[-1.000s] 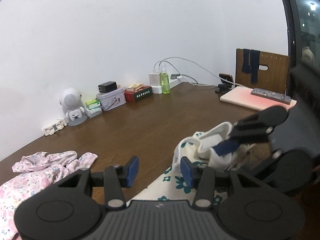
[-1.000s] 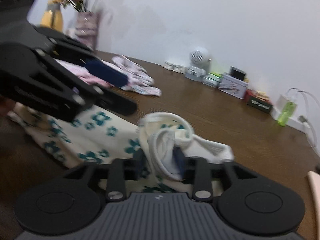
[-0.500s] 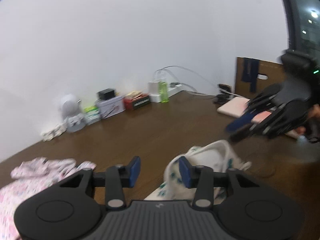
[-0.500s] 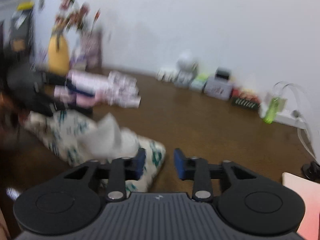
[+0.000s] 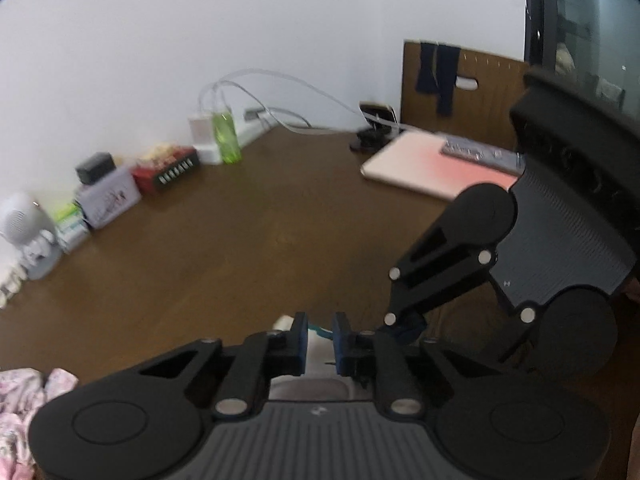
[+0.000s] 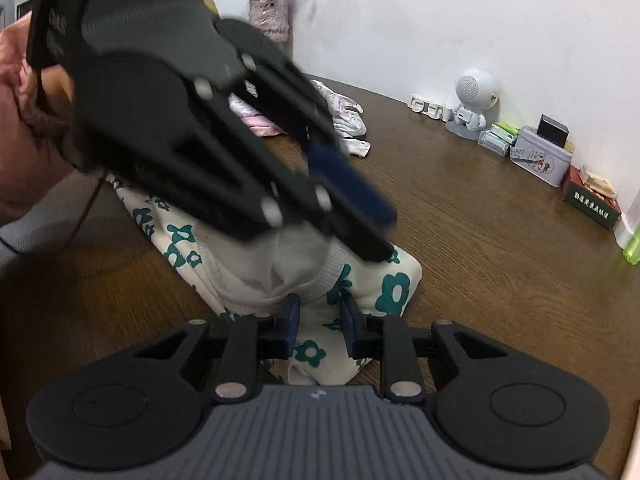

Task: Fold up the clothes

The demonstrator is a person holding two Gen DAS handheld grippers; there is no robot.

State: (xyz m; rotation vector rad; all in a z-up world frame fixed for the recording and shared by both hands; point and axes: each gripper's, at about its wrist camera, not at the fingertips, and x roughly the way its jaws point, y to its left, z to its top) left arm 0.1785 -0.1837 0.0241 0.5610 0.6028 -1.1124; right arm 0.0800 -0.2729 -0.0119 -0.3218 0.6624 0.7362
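A cream garment with green flowers (image 6: 384, 288) lies bunched on the brown table in the right wrist view. My left gripper (image 5: 320, 340) has its pads close together on an edge of that garment (image 5: 316, 346). It also crosses the right wrist view (image 6: 352, 216) from above, fingers down on the cloth. My right gripper (image 6: 318, 320) is open, its pads on either side of the garment's near fold. It shows in the left wrist view (image 5: 404, 326), tip down beside my left fingers.
A pink floral garment (image 6: 344, 120) lies further left on the table; it also shows in the left wrist view (image 5: 24, 400). Small boxes (image 5: 108, 196), a green bottle (image 5: 226, 136), a white speaker (image 6: 474, 100) and cables line the wall. A pink pad (image 5: 432, 164) lies at far right.
My left gripper has dropped onto the flowered garment and closed on its edge. My right gripper, which let go and swung away, has come back down over the garment, still open.
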